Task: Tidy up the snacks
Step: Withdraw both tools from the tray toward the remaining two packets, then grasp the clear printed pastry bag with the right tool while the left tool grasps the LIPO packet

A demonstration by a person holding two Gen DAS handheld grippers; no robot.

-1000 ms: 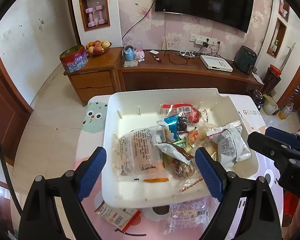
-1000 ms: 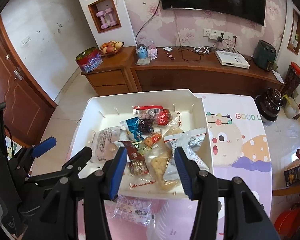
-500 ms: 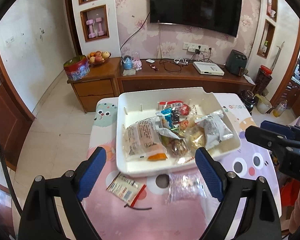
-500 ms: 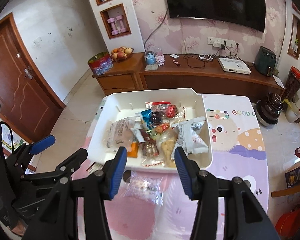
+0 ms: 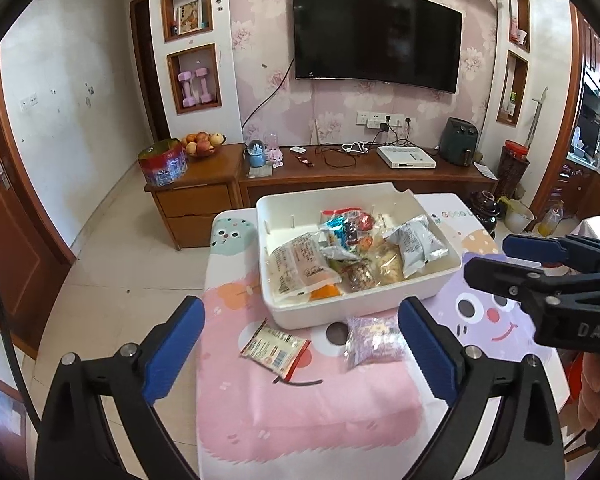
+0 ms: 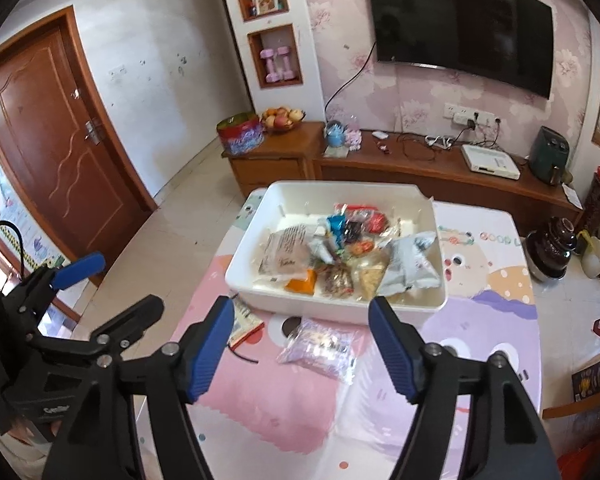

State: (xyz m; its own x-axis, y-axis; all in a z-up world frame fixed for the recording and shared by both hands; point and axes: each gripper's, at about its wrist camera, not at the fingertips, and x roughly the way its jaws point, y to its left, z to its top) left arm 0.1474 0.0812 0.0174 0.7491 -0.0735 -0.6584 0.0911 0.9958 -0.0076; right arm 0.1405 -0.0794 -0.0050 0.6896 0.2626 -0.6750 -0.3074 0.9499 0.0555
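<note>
A white bin (image 5: 364,307) (image 6: 332,310) on the cartoon-print table holds several snack packets, among them a clear cake packet (image 5: 300,264) and a silver-grey bag (image 5: 416,242) (image 6: 414,266). Two packets lie on the table in front of it: a red-edged sachet (image 5: 274,347) (image 6: 242,322) and a clear bag of small sweets (image 5: 374,342) (image 6: 320,346). My left gripper (image 5: 300,350) is open and empty, held back above the near table. My right gripper (image 6: 302,344) is open and empty, above the sweets bag. Each gripper shows in the other's view, the right one (image 5: 540,268) and the left one (image 6: 80,292).
The table (image 5: 300,420) ends at the left with tiled floor below. Behind it a wooden TV cabinet (image 5: 360,176) carries a fruit bowl, a tin and cables. A dark pot (image 6: 552,250) stands right of the table. A wooden door (image 6: 60,152) is on the left.
Both grippers have pulled back and up from the bin, which now looks smaller and farther. The two packets on the table have come fully into view. Both grippers stayed open.
</note>
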